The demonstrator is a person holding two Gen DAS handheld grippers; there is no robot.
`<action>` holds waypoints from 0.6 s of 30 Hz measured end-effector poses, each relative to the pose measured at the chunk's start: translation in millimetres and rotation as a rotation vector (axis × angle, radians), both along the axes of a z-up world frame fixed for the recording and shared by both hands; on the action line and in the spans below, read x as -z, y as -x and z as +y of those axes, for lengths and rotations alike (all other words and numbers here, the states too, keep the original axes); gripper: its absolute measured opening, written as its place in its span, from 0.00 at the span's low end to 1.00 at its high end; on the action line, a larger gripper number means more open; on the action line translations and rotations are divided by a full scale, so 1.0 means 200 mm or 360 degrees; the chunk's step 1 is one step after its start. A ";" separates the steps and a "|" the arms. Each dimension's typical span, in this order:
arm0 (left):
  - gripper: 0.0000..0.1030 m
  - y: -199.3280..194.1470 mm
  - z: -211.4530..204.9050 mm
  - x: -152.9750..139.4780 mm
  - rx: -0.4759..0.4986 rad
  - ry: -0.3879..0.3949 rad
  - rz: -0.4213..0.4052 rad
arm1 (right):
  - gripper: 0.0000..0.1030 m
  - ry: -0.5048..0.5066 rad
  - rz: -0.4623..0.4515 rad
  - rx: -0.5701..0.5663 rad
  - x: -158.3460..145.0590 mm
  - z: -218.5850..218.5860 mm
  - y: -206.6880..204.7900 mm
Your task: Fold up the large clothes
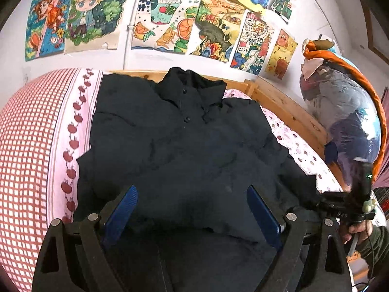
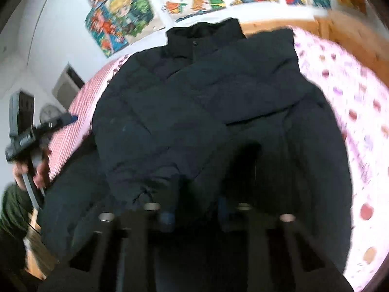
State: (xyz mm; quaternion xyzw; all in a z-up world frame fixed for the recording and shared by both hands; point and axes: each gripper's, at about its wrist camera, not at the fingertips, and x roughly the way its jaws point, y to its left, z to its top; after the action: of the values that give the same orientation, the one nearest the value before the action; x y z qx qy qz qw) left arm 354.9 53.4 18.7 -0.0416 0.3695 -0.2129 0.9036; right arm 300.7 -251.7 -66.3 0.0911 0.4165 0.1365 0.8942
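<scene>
Black jacket [image 1: 184, 146] spread on bed [image 1: 31, 131]; left claw [image 1: 192, 209] gaping, empty; right claw [image 2: 194, 215] closed, apparently on the hem. Slippage is risked if little fabric is pinched.

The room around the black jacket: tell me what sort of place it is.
Probably a child's bedroom: the jacket lies on a wooden-framed bed with an apple-print sheet, under colourful hand-drawn pictures on the wall.

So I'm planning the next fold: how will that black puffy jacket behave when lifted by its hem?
The jacket looks floppy: it drapes in soft wrinkles over the bed. Its puffy quilting suggests it's bulky but fairly light, likely springing back from folds.
</scene>
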 end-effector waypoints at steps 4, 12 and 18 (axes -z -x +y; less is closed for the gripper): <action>0.88 -0.05 -0.05 -0.03 0.0023 -0.0064 -0.0062 | 0.04 0.0226 -0.0250 -0.0046 -0.27 0.05 -0.02; 0.88 -0.21 -0.23 0.02 -0.0033 -0.0363 -0.0116 | 0.04 0.0425 -0.0425 0.0198 -0.47 -0.17 -0.27; 0.88 -0.32 -0.18 0.03 -0.0095 -0.0137 -0.0069 | 0.16 0.0870 -0.0405 0.0187 -0.20 -0.21 -0.46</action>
State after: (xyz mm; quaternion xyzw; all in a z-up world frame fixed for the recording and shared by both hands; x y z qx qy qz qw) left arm 419.6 17.4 11.9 -0.0089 0.3573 -0.1707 0.9182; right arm 391.7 -293.7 -25.5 -0.1468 0.3165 -0.0222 0.9369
